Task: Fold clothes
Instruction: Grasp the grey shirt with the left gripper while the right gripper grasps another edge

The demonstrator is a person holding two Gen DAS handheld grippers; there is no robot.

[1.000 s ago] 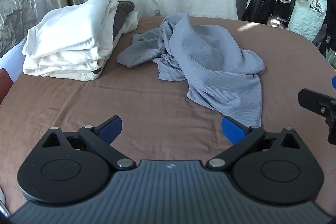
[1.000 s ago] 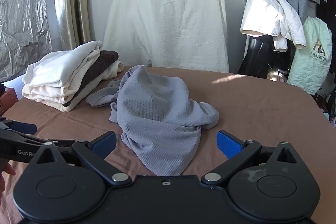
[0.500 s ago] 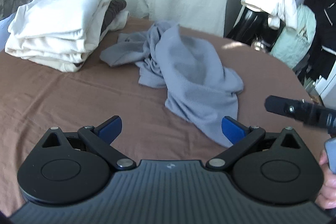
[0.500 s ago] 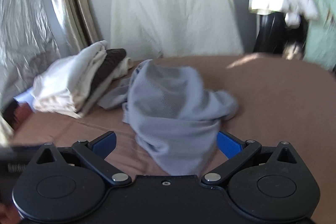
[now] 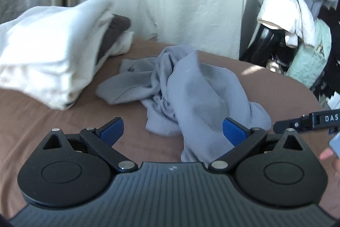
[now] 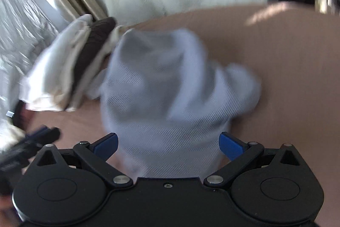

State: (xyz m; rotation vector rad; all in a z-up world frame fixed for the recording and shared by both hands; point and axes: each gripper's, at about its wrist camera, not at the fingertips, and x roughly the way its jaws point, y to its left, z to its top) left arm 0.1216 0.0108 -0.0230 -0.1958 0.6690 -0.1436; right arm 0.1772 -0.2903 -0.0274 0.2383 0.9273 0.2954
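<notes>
A crumpled grey sweater (image 5: 191,90) lies on the brown bedsheet (image 5: 53,120), at about 12 o'clock from both grippers. The left gripper (image 5: 172,130) and right gripper (image 6: 167,143) are both spread wide and empty. At 10 o'clock sits a stack of folded clothes (image 5: 53,50); the right view is blurred, so fabric contact is probably nil.

The left gripper (image 5: 172,131) is sitting with its blue-tipped fingers (image 5: 111,128) spread wide, holding nothing. The right gripper (image 6: 167,143) is gaping just as wide, also gripping nothing, its view blurring.
</notes>
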